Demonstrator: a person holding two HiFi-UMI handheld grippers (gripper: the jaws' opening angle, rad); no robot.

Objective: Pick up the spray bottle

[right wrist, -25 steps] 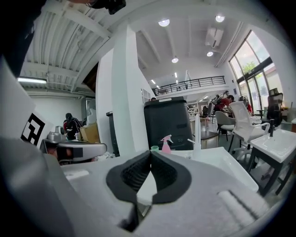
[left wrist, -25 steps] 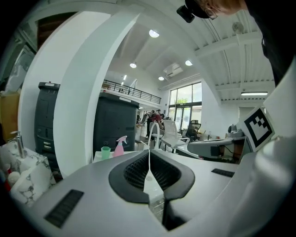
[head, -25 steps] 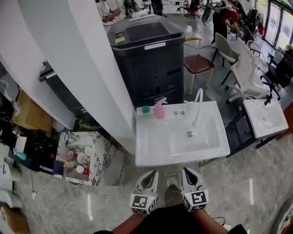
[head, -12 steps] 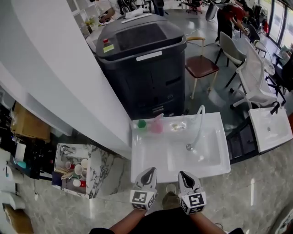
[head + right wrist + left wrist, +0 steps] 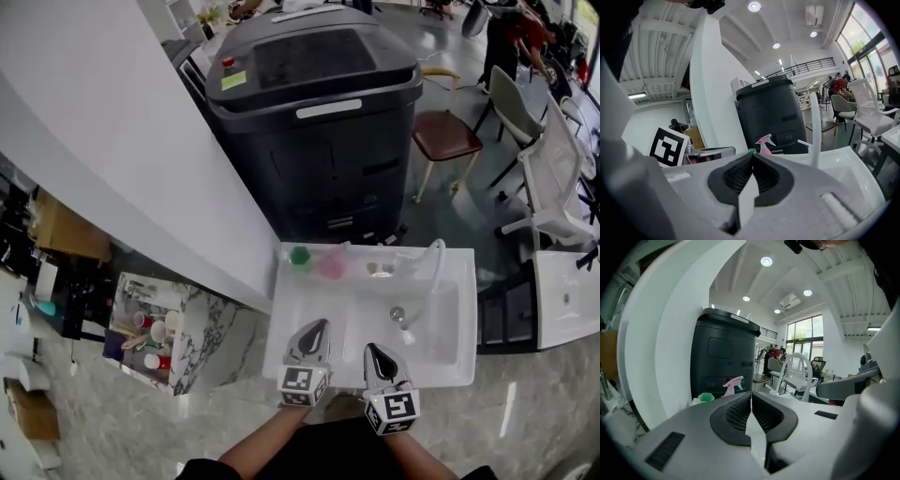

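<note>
At the sink's (image 5: 291, 314) back edge, the spray bottle (image 5: 331, 265) awaits reaching; left gripper (image 5: 318, 325) and right gripper (image 5: 372, 349), closed empty, must open.

Two bare forearms (image 5: 251, 452) reach forward from the bottom of the head view, each hand carrying a grey plastic two-jaw tool. The grey left gripper (image 5: 321, 325) and the grey right gripper (image 5: 369, 348) run side by side, close but apart, noses tipped slightly downward. Each bears a black-and-white marker cube (image 5: 300, 382) at its rear. Both pairs of jaws are pressed together, ribbed black pads (image 5: 740, 412) meeting along a thin seam.
</note>
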